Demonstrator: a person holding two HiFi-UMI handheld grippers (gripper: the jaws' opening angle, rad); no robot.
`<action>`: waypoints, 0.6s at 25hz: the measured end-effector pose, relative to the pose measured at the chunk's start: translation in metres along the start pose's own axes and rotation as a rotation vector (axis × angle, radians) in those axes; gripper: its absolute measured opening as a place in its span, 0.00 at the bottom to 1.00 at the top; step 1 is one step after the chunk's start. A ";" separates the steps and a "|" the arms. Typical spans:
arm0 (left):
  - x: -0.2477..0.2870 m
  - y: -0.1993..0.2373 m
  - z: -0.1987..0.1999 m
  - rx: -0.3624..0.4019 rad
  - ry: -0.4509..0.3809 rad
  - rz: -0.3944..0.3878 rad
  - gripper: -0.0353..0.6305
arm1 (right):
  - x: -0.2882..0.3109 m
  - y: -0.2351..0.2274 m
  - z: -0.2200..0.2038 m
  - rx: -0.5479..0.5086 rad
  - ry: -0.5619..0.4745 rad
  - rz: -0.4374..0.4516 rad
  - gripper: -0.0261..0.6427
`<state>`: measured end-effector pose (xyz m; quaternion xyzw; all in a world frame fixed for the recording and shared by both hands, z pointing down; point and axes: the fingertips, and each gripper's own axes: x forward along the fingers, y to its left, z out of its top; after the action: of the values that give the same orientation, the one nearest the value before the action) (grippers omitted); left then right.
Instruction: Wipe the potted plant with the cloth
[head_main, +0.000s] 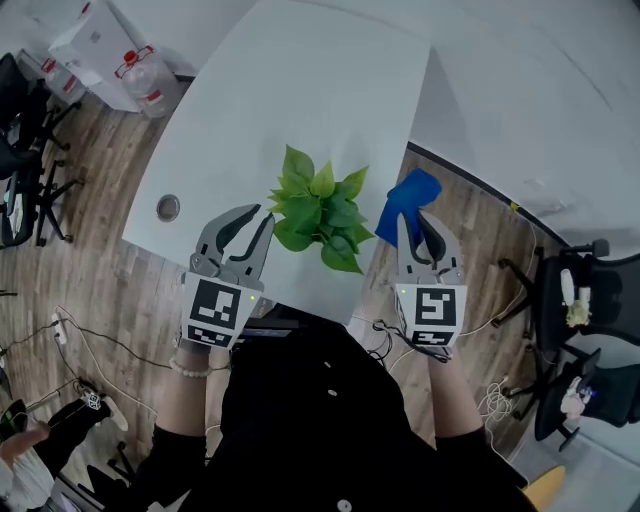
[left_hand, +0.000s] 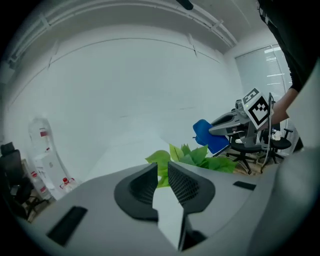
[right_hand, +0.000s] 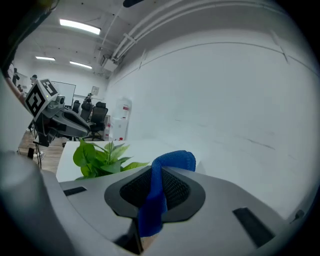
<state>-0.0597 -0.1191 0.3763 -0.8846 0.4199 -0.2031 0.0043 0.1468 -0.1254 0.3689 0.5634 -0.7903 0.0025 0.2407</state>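
The potted plant (head_main: 318, 210) stands near the front edge of the white table (head_main: 300, 80); its green leaves hide the pot. My left gripper (head_main: 262, 212) hovers just left of the leaves. Its jaws stand a narrow gap apart with nothing between them, as the left gripper view (left_hand: 163, 167) shows, with the plant (left_hand: 190, 157) beyond them. My right gripper (head_main: 418, 215) is on the plant's right, shut on a blue cloth (head_main: 410, 200). In the right gripper view the cloth (right_hand: 160, 185) hangs folded between the pads, and the plant (right_hand: 100, 157) lies to the left.
A round cable hole (head_main: 168, 208) sits in the table's left corner. Water bottles (head_main: 150, 80) and a white box (head_main: 95, 40) stand on the floor at the far left. Office chairs (head_main: 570, 290) are at the right. Cables (head_main: 100, 345) lie on the wooden floor.
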 end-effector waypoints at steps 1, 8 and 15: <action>-0.002 0.001 0.009 0.006 -0.015 0.014 0.15 | -0.004 -0.001 0.007 0.006 -0.018 -0.003 0.16; -0.014 0.000 0.065 0.049 -0.076 0.043 0.09 | -0.026 0.003 0.055 0.028 -0.139 0.009 0.16; -0.026 -0.011 0.105 0.076 -0.150 0.044 0.08 | -0.047 0.020 0.084 0.026 -0.207 0.045 0.16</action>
<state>-0.0283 -0.1095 0.2721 -0.8870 0.4298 -0.1520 0.0736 0.1087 -0.0994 0.2824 0.5461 -0.8232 -0.0402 0.1503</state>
